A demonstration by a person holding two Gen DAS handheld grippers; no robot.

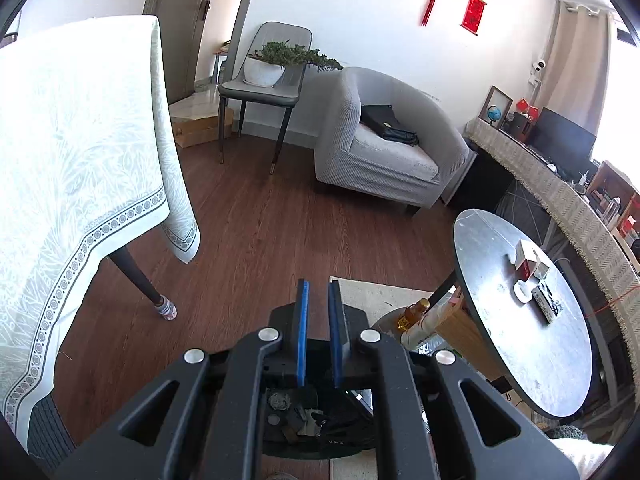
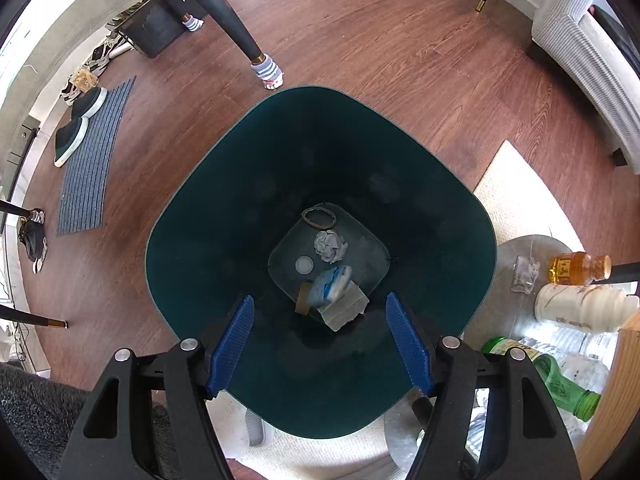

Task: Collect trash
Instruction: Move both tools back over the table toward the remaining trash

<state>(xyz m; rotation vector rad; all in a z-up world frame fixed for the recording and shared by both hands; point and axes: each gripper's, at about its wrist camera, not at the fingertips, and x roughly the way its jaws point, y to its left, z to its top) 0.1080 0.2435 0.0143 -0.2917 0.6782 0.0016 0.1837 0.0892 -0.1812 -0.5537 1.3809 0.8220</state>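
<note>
In the right wrist view a dark green trash bin [image 2: 240,208] stands on the floor, seen from above. At its bottom lie a crumpled paper ball [image 2: 330,245], a blue-and-white wrapper [image 2: 331,283], a grey block [image 2: 343,310], a white cap [image 2: 304,265] and a brown ring [image 2: 319,217]. My right gripper [image 2: 320,342] is open and empty above the bin's near rim. My left gripper [image 1: 319,330] points over the floor with its blue pads nearly closed and nothing between them. Part of the bin's bottom with trash [image 1: 296,412] shows under it.
A round grey side table [image 1: 520,320] carries a small carton [image 1: 526,262] and small items. Bottles, amber [image 2: 578,268], white [image 2: 584,307] and green [image 2: 560,380], lie on a low shelf right of the bin. A cloth-covered table [image 1: 72,168], armchair [image 1: 384,148] and chair [image 1: 264,88] stand around.
</note>
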